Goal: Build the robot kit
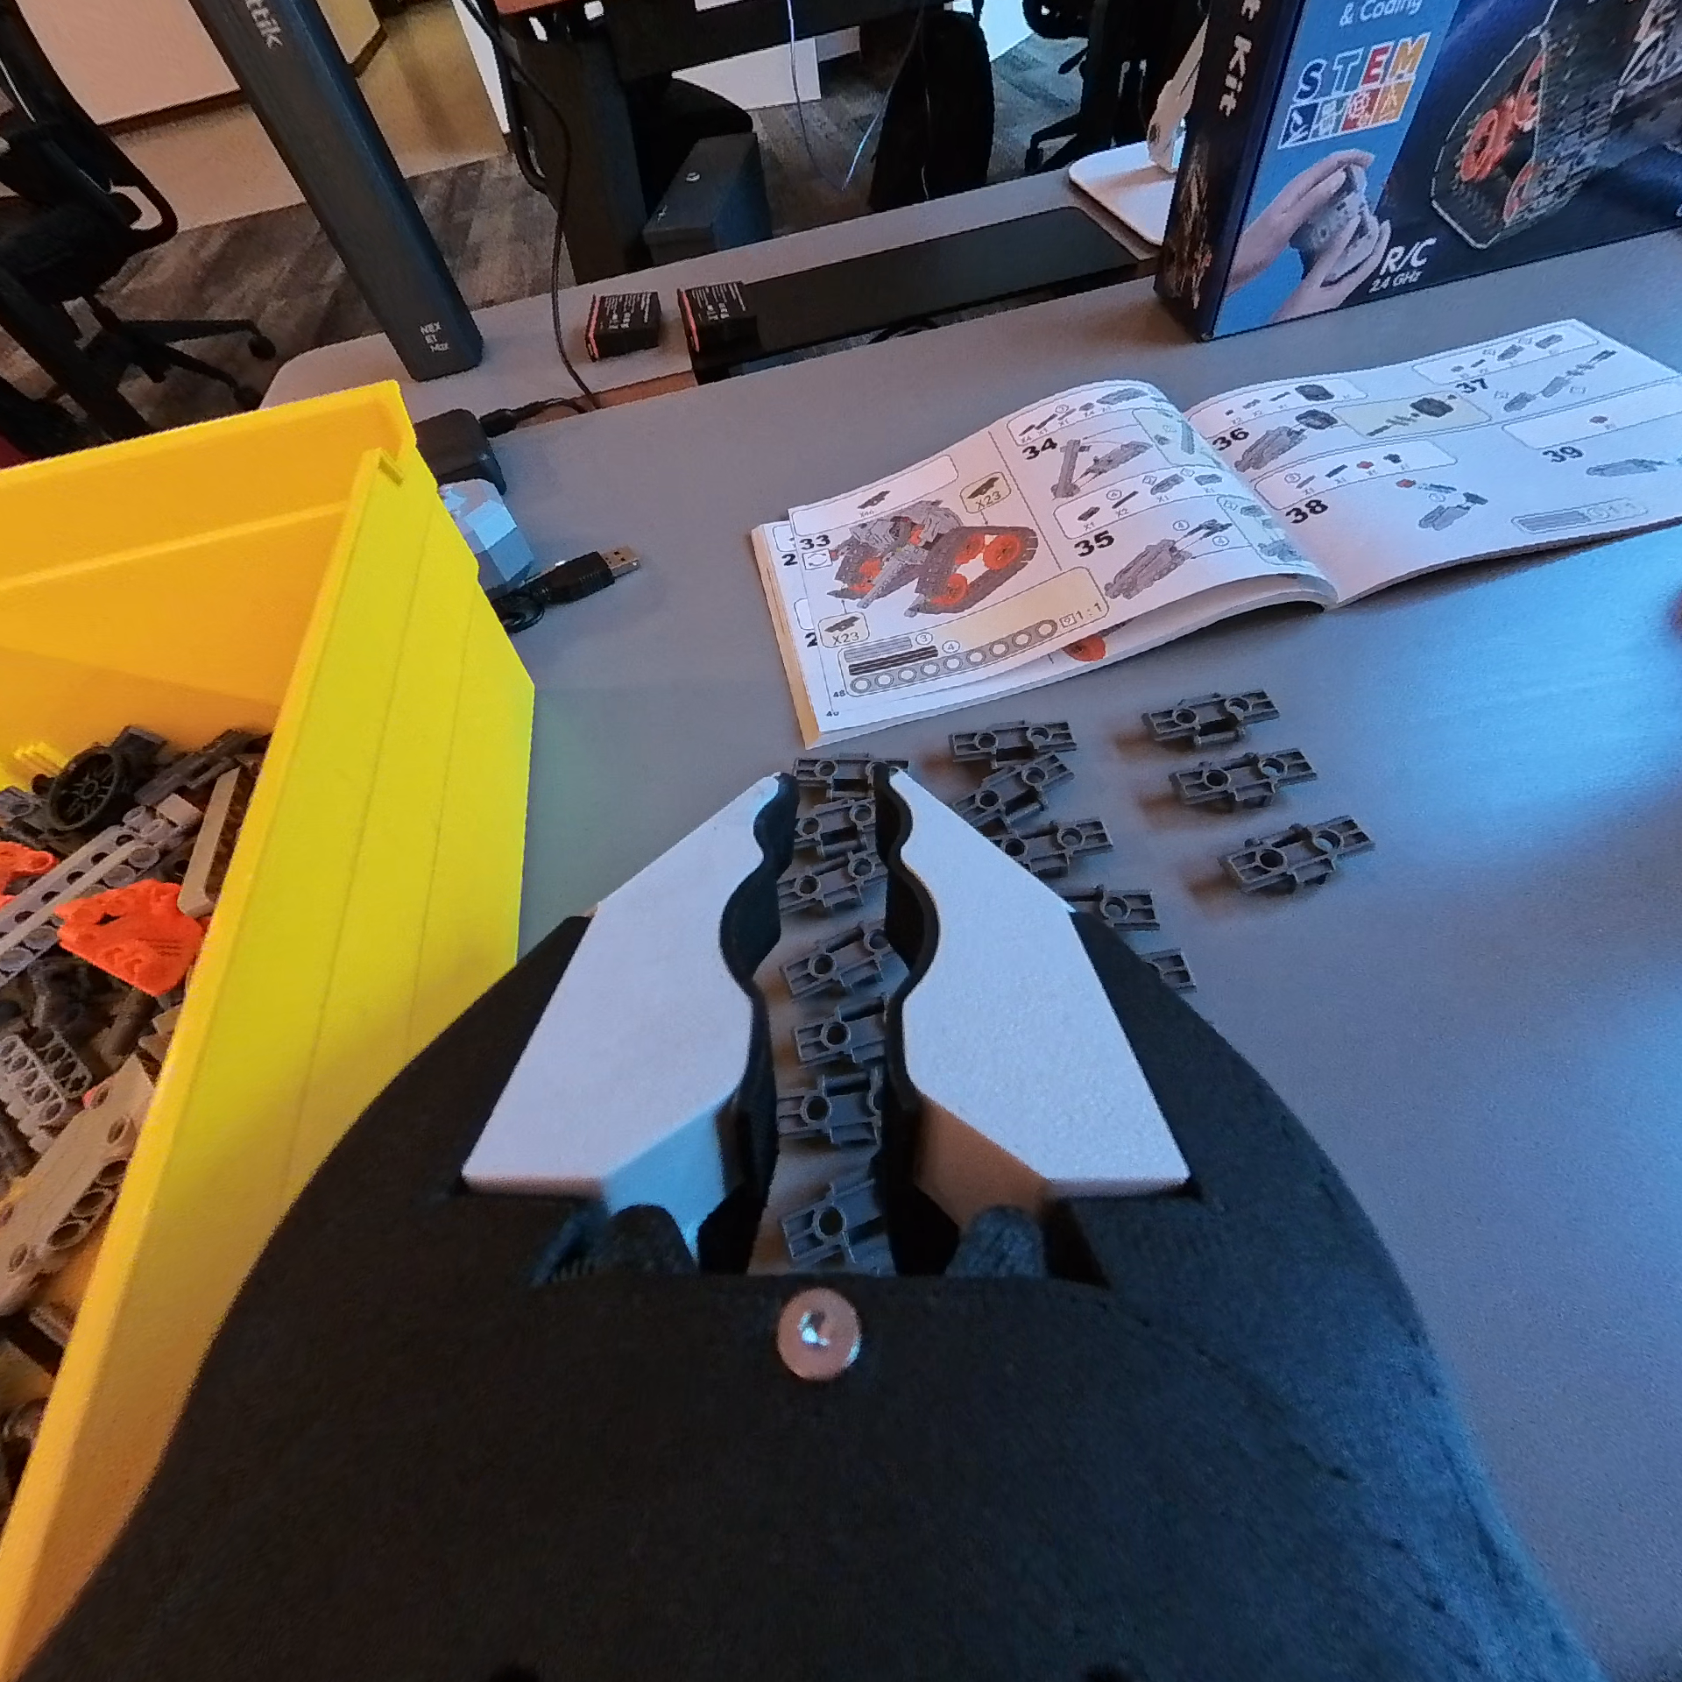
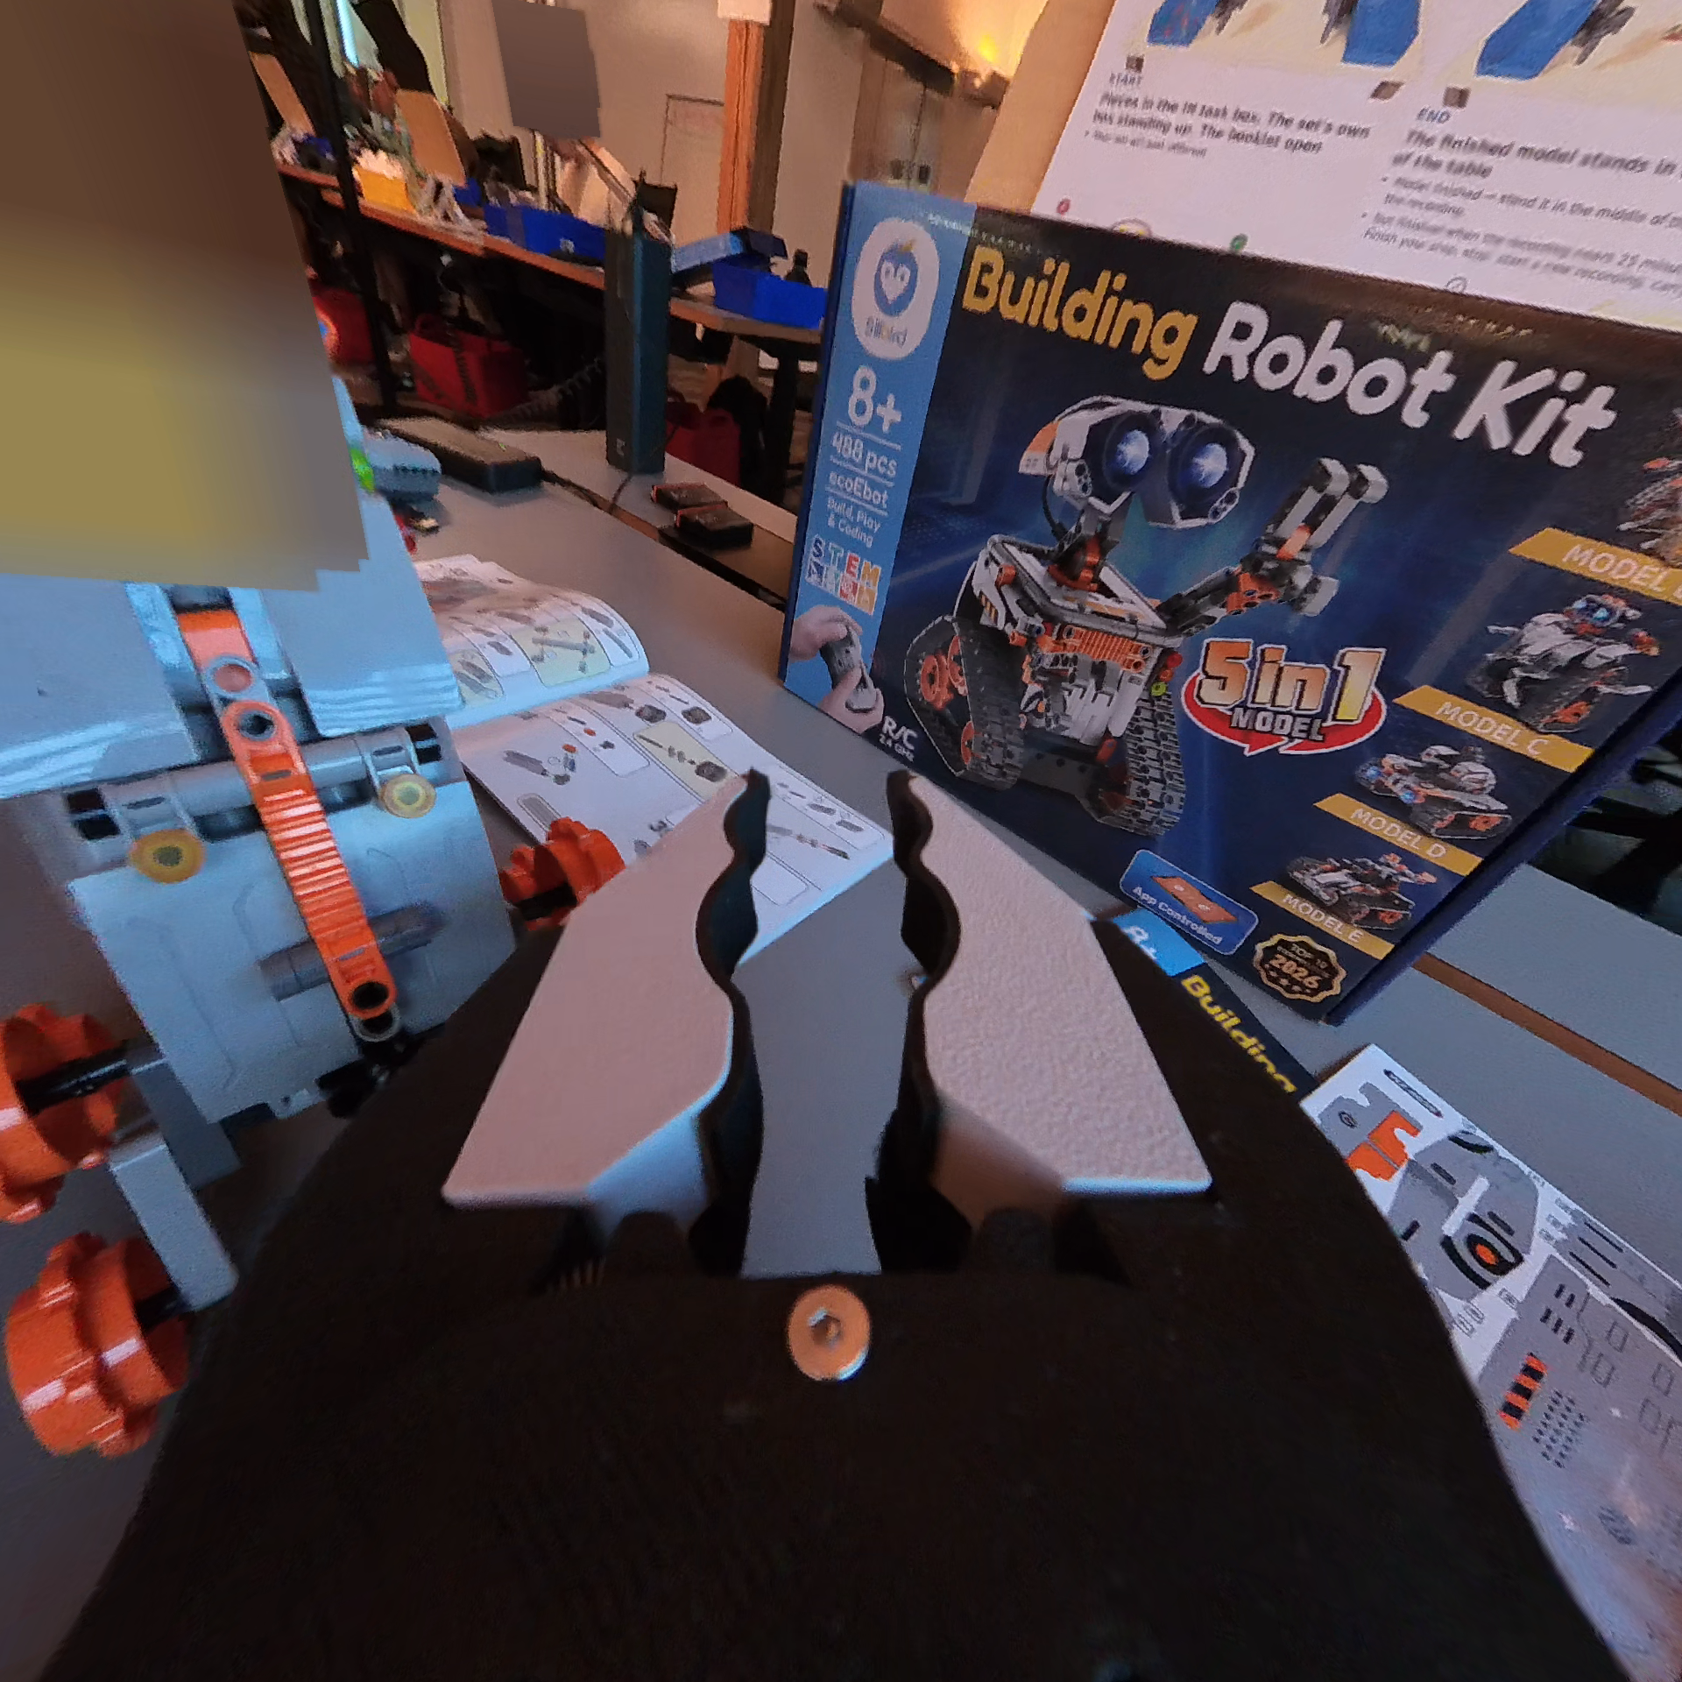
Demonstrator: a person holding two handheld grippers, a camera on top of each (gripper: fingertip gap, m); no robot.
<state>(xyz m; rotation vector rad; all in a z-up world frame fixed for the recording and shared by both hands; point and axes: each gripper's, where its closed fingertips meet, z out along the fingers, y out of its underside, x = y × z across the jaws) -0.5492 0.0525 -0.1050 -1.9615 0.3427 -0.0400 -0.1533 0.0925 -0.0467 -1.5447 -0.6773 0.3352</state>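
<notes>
My left gripper (image 1: 839,781) is open and empty. It hovers over several dark grey track links (image 1: 1238,778) laid out in rows on the grey table; one column of links (image 1: 833,1038) shows through the gap between its fingers. My right gripper (image 2: 828,781) is open and empty, low over bare table. A partly built grey model (image 2: 273,865) with an orange beam and orange wheels (image 2: 82,1329) stands close on its left. An open instruction booklet (image 2: 637,728) lies just beyond its fingertips, and also shows in the left wrist view (image 1: 1183,510).
A yellow bin (image 1: 364,728) of loose parts stands at my left gripper's left. The kit box (image 2: 1229,592) stands upright at the back right. A sticker sheet (image 2: 1502,1274) lies at the right. A USB plug (image 1: 592,573) and two small black blocks (image 1: 628,323) lie farther back. Tip to tip, the grippers are about 40 cm apart. From the left gripper's tips to the USB plug (image 1: 592,573) is close to 20 cm.
</notes>
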